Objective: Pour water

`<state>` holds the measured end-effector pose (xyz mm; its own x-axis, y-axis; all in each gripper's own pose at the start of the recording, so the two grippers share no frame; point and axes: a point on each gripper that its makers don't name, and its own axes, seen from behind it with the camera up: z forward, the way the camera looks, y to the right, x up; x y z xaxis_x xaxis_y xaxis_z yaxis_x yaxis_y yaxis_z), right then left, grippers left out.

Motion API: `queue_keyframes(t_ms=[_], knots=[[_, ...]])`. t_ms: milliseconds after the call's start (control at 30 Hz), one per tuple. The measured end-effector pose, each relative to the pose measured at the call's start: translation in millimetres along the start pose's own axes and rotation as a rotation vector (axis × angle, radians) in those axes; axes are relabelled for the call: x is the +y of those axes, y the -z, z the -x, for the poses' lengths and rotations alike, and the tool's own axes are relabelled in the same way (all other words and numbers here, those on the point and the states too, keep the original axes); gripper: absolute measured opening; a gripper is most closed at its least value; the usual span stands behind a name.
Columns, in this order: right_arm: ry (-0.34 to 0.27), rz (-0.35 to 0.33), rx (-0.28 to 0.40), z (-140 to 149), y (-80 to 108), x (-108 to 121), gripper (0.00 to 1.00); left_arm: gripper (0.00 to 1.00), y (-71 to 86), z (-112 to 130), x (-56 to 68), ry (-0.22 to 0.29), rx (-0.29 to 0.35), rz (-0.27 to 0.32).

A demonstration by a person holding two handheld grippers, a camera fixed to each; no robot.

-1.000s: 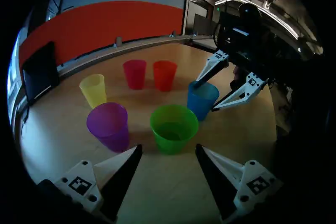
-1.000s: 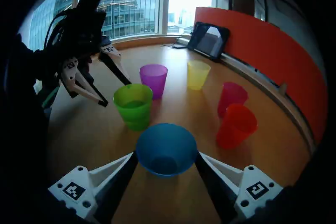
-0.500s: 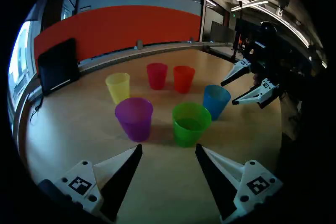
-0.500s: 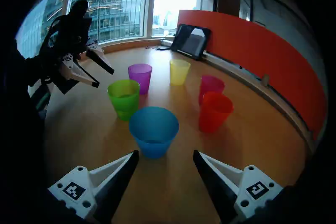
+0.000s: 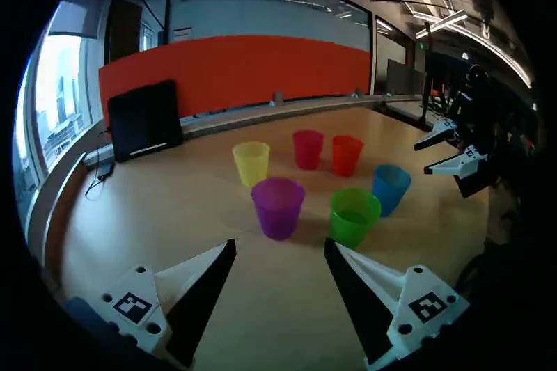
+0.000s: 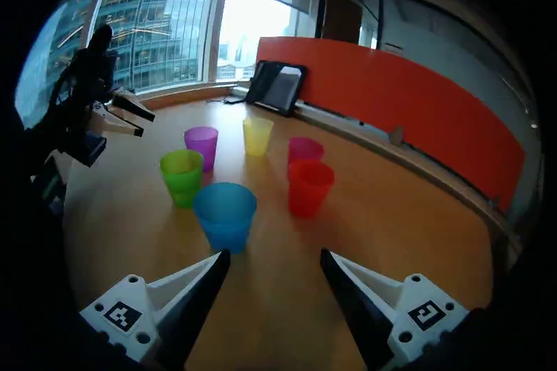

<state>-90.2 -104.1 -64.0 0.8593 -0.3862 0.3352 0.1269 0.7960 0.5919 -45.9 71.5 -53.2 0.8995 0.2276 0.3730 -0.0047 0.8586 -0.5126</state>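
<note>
The left gripper (image 5: 278, 243) and right gripper (image 6: 273, 253), jaws apart and empty, are backing away from the blue cup (image 6: 225, 216) and green cup (image 5: 354, 216), both standing mid-desk (image 5: 174, 211), suggesting the pour is ending.

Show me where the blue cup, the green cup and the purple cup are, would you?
blue cup (image 6: 225, 227), right gripper view, on its front wall.
green cup (image 5: 352, 225), left gripper view, on its front wall.
purple cup (image 5: 278, 214), left gripper view, on its front wall.
</note>
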Motion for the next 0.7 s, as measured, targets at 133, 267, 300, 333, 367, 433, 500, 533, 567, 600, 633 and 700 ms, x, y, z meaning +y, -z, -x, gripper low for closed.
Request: queue_keyframes(t_ms=[133, 267, 300, 333, 367, 433, 500, 533, 567, 600, 633, 700], knots=[[-0.024, 0.066, 0.049, -10.8, 8.3, 13.3, 1.00, 0.94, 4.4, -6.2, -15.8, 0.029, 0.055, -0.065], [-0.038, 0.133, 0.087, -18.5, 14.7, 26.0, 1.00, 0.94, 7.3, -13.4, -27.1, 0.069, 0.119, -0.122], [-0.040, 0.149, 0.094, -20.0, 15.8, 29.0, 1.00, 0.94, 8.0, -15.2, -29.4, 0.079, 0.133, -0.134], [-0.041, 0.168, 0.102, -21.6, 16.5, 32.3, 1.00, 0.94, 9.0, -16.7, -31.7, 0.088, 0.147, -0.146], [-0.042, 0.189, 0.111, -23.5, 17.2, 36.0, 1.00, 0.94, 10.2, -18.5, -34.4, 0.099, 0.163, -0.159], [-0.046, 0.227, 0.133, -27.9, 18.5, 42.7, 1.00, 0.94, 12.8, -22.4, -38.0, 0.115, 0.190, -0.179], [-0.051, 0.268, 0.160, -33.1, 19.9, 49.7, 1.00, 0.94, 15.9, -26.9, -41.0, 0.128, 0.219, -0.195], [-0.054, 0.284, 0.172, -35.2, 20.7, 52.4, 1.00, 0.94, 17.0, -29.5, -41.7, 0.131, 0.233, -0.200], [-0.056, 0.302, 0.185, -37.6, 21.5, 55.4, 1.00, 0.94, 18.2, -32.4, -42.4, 0.135, 0.248, -0.205], [-0.058, 0.318, 0.196, -39.7, 22.3, 57.8, 1.00, 0.94, 19.4, -35.0, -43.3, 0.137, 0.262, -0.210], [-0.059, 0.332, 0.206, -41.7, 22.9, 59.6, 1.00, 0.94, 20.9, -37.8, -44.5, 0.138, 0.277, -0.217], [-0.062, 0.361, 0.227, -45.9, 24.3, 63.6, 1.00, 0.94, 24.3, -43.5, -47.4, 0.139, 0.309, -0.231]])
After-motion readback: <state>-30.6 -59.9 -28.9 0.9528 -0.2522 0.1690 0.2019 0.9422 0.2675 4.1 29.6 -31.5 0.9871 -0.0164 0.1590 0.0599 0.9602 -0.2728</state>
